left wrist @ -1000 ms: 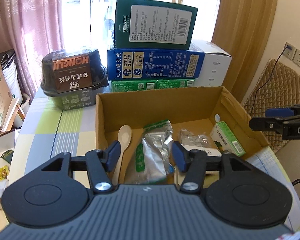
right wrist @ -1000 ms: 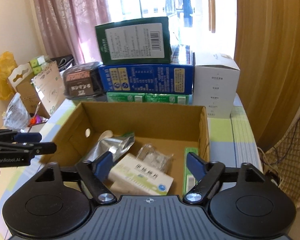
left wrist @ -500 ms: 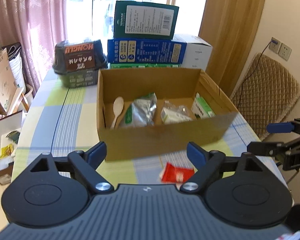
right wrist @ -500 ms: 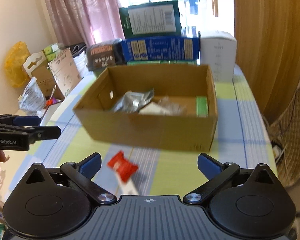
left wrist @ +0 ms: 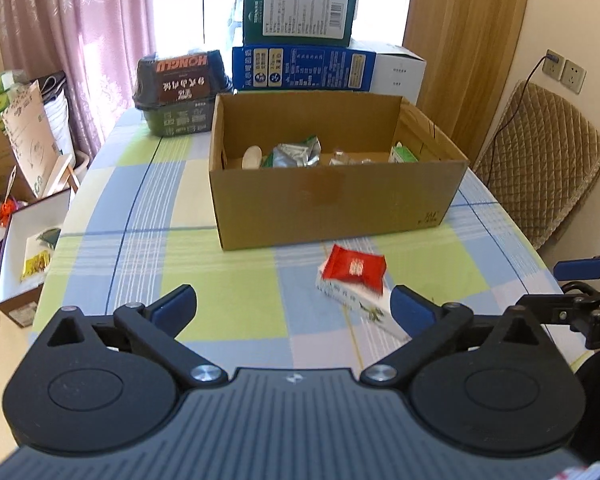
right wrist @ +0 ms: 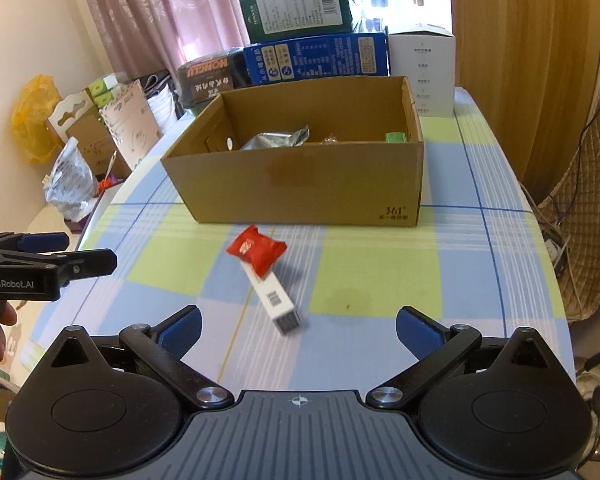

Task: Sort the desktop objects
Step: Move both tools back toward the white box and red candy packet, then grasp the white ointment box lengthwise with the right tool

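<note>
A brown cardboard box [left wrist: 332, 196] [right wrist: 300, 184] stands on the checked tablecloth and holds a spoon [left wrist: 253, 157], a silver pouch [left wrist: 296, 154] [right wrist: 278, 138] and a green-and-white carton [left wrist: 403, 155]. In front of it a red packet [left wrist: 354, 269] [right wrist: 256, 250] lies on top of a long white box [left wrist: 364, 307] [right wrist: 278, 302]. My left gripper [left wrist: 293, 305] is open and empty, low over the table just short of these two. My right gripper [right wrist: 298, 326] is open and empty, also just short of them. Each gripper shows at the edge of the other's view.
Behind the box are stacked cartons: green [left wrist: 298, 14], blue [left wrist: 304, 68], white [left wrist: 398, 74], plus a dark noodle bowl [left wrist: 180, 88]. A padded chair [left wrist: 548, 160] stands to the right. Bags and boxes [right wrist: 80, 140] crowd the floor at the left.
Both grippers have pulled back from over the box toward the near table edge and opened wider. The red packet and white box have come into view in front of the box.
</note>
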